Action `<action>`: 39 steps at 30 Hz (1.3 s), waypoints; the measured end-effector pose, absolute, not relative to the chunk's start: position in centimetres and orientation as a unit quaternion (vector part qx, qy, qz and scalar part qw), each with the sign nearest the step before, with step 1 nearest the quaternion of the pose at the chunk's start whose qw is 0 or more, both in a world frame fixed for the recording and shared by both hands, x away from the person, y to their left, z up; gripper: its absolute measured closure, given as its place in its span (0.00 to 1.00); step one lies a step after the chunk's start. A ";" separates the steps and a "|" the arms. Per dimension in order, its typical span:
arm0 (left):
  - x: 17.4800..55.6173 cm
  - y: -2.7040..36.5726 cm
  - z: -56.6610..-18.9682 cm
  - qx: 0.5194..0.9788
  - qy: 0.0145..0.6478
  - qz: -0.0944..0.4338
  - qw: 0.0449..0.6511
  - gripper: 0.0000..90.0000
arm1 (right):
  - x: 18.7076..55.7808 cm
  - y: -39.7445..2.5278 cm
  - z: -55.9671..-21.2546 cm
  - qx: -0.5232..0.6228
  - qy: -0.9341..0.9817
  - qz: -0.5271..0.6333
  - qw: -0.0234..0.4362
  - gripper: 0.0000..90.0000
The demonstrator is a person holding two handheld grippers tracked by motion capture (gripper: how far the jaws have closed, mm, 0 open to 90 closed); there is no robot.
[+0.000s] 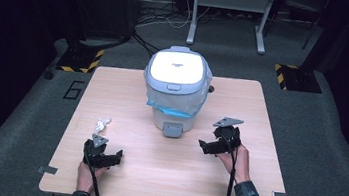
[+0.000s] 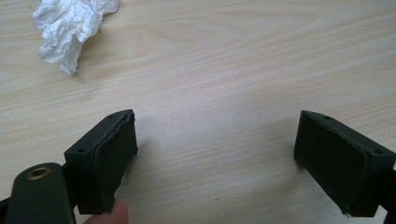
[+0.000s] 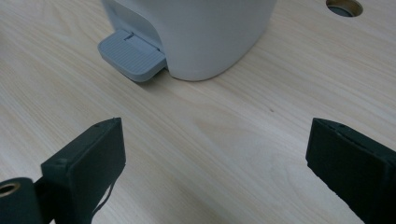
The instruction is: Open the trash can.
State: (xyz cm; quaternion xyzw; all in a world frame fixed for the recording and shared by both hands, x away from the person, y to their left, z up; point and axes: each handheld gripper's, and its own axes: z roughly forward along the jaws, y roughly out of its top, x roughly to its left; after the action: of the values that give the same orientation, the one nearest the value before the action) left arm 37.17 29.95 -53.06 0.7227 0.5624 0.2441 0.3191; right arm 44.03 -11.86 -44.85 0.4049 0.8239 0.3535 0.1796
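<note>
- My left gripper (image 1: 113,158) sits at the near left of the table (image 1: 162,177), about 7 o'clock from the table's centre. Its jaws stand wide apart with bare wood between them, holding nothing.
- In the left gripper view the same gripper (image 2: 215,154) hovers low over the tabletop; a fingertip (image 2: 112,213) of my hand shows at the bottom edge beside the left jaw.
- The crumpled white tissue (image 1: 102,124) lies on the wood at 12 o'clock from my left gripper, near it but not touching. In the left gripper view it sits at 11 o'clock, well clear of the jaws.
- My right gripper (image 1: 203,145) is at about 4 o'clock from the table's centre, jaws spread wide and empty.
- The white pedal bin (image 1: 176,90) stands upright at the table's far middle, lid shut, a blue-edged liner (image 1: 173,109) hanging over its rim.
- Its grey foot pedal (image 1: 173,129) faces me. In the right gripper view the pedal lies at 11 o'clock, apart from my jaws.
</note>
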 end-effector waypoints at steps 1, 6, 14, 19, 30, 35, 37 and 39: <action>37.2 30.0 -53.0 0.723 0.562 0.244 0.319 0.14 | 44.3 -11.4 -44.8 0.399 0.827 0.351 0.180 0.04; 37.2 30.0 -53.0 0.723 0.562 0.244 0.319 0.14 | 44.8 -10.5 -44.6 0.392 0.833 0.349 0.177 0.05; 37.2 30.0 -53.1 0.723 0.562 0.244 0.319 0.14 | 45.3 -8.4 -44.8 0.366 0.841 0.362 0.167 0.41; 37.2 30.0 -53.0 0.723 0.562 0.244 0.319 0.15 | 45.2 -6.9 -45.1 0.341 0.848 0.368 0.171 0.77; 37.2 30.0 -53.0 0.723 0.562 0.244 0.319 0.15 | 45.8 -2.6 -46.9 0.295 0.857 0.366 0.212 1.00; 37.2 30.0 -53.0 0.723 0.562 0.244 0.319 0.15 | 46.3 -1.1 -48.2 0.291 0.859 0.358 0.224 1.00; 37.2 30.0 -53.0 0.723 0.562 0.244 0.320 0.15 | 46.5 -0.6 -48.9 0.286 0.862 0.346 0.236 1.00; 37.1 30.0 -53.1 0.723 0.562 0.244 0.320 0.15 | 46.5 -0.3 -49.5 0.281 0.859 0.344 0.254 1.00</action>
State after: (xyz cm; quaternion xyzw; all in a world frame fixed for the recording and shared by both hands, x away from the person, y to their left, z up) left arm 37.14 29.96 -53.05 0.7230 0.5616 0.2437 0.3200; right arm 46.49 -0.34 -49.54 0.2813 0.8593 0.3435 0.2540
